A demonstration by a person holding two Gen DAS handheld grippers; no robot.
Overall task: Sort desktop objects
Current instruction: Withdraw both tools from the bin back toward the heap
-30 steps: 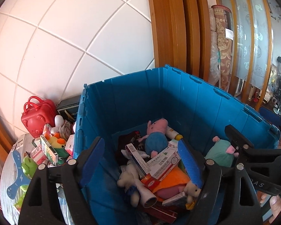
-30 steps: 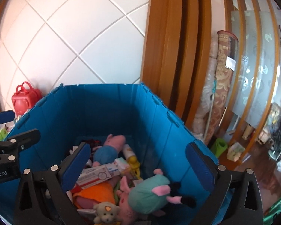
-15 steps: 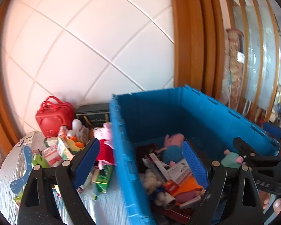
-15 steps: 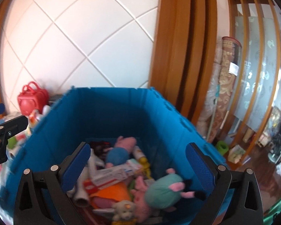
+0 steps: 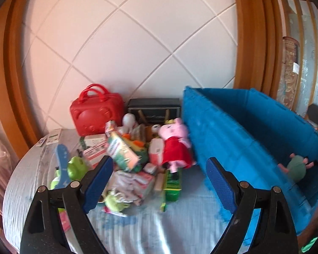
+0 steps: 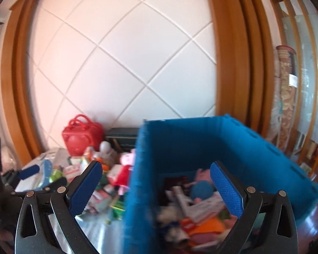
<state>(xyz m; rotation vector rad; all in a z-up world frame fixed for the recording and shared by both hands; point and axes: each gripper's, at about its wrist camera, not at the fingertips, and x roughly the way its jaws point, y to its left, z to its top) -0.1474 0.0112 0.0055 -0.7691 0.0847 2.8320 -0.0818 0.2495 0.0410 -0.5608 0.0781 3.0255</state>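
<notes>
A blue crate (image 5: 239,139) stands at the right of a round table (image 5: 176,228); it also shows in the right wrist view (image 6: 142,180), holding plush toys and boxes (image 6: 201,203). A pile of toys and boxes lies left of it, with a pink pig plush in a red dress (image 5: 176,146), a green carton (image 5: 122,152) and a green box (image 5: 172,183). My left gripper (image 5: 159,182) is open and empty above the table, facing the pile. My right gripper (image 6: 155,187) is open and empty above the crate's left wall.
A red toy suitcase (image 5: 96,111) and a dark box (image 5: 154,109) stand at the back against the white tiled wall. A blue boomerang toy (image 5: 61,165) and a green frog toy (image 5: 76,167) lie at the left. Remotes (image 5: 53,136) lie near the table's far left edge.
Both grippers have swung left, away from over the crate toward the pile on the table. Both stay open and empty.
</notes>
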